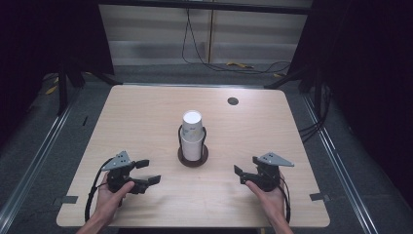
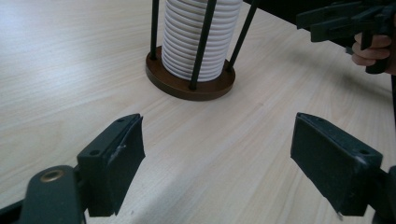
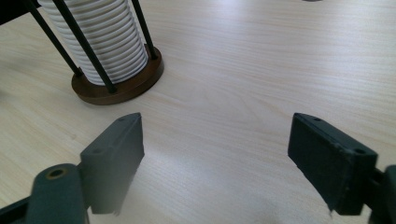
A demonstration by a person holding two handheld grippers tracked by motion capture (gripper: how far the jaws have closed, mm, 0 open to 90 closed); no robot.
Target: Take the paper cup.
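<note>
A stack of white paper cups [image 1: 192, 135] stands upside down in a black wire holder on a round brown base [image 1: 193, 159] at the middle of the wooden table [image 1: 146, 112]. My left gripper [image 1: 148, 171] rests low at the front left, held by a hand, jaws apart and empty, aimed toward the holder. My right gripper [image 1: 245, 168] sits at the front right, also open with nothing between its jaws. The cup stack [image 2: 198, 39] and the other gripper [image 2: 345, 21] show in the left gripper view. The stack [image 3: 100, 39] stands upper left in the right gripper view.
A small round dark grommet [image 1: 233, 101] is set in the table near its far right. Cables lie on the floor beyond the far edge. Metal rails run along both sides of the table.
</note>
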